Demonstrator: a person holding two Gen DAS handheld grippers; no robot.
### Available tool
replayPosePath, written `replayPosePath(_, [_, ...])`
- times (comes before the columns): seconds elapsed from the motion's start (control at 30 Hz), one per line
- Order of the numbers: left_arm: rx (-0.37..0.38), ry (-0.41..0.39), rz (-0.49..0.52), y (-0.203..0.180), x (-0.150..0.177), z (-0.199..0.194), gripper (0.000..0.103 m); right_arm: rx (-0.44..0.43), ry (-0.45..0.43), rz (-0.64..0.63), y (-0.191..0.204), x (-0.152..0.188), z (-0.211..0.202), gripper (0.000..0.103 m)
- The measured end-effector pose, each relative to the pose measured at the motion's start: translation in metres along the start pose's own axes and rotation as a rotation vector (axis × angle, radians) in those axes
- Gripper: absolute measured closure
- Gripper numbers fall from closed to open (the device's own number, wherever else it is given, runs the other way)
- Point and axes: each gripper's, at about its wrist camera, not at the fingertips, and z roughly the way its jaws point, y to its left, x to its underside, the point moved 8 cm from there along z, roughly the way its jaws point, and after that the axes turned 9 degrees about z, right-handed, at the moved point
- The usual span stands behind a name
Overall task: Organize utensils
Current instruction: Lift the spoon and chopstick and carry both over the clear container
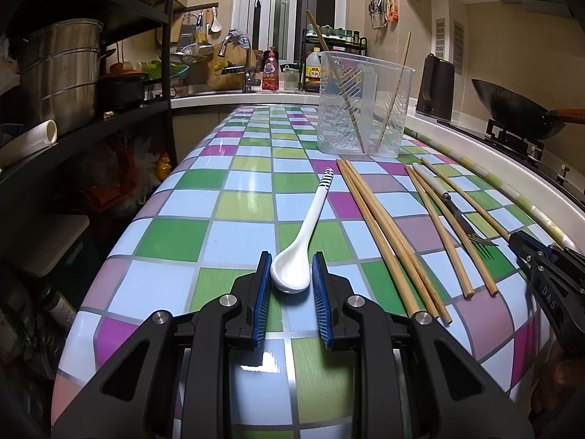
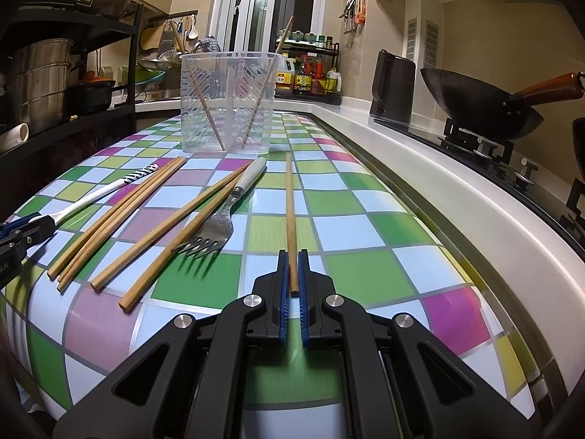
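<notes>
Left hand-held gripper (image 1: 291,274): jaws apart, flanking spoon (image 1: 305,241) bowl on desk (image 1: 175,226).
Right hand-held gripper (image 2: 292,274): clamped on chopstick (image 2: 290,219), pointing 12 o'clock toward holder (image 2: 226,109).
Risk: end-gripped chopstick could pivot, missing holder.

White spoon (image 1: 305,245), fork (image 2: 215,226), wooden chopsticks (image 2: 120,216) lie flat; clear holder (image 2: 226,102) upright behind.
</notes>
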Motion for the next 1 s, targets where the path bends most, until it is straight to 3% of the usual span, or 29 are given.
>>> replayPosePath(0.37, [0.111, -0.027, -0.211, 0.02, -0.004, -0.004, 0.078, -0.008, 0.003, 0.005, -0.001, 0.002, -0.001, 0.097])
replayPosePath(0.53, [0.101, 0.003, -0.268, 0.03, 0.001, 0.003, 0.078, -0.009, 0.003, 0.007, -0.001, 0.002, -0.001, 0.097])
replayPosePath(0.83, [0.034, 0.009, -0.125, 0.013, 0.002, 0.004, 0.078, -0.013, 0.004, 0.007, 0.0, 0.003, -0.003, 0.098])
replayPosePath(0.93, [0.041, -0.001, -0.084, 0.007, 0.001, 0.002, 0.092, -0.015, 0.005, 0.01, 0.0, 0.003, -0.002, 0.098])
replayPosePath(1.0, [0.021, -0.006, -0.052, 0.002, 0.001, 0.0, 0.092, -0.016, 0.006, 0.01, 0.0, 0.003, -0.002, 0.098])
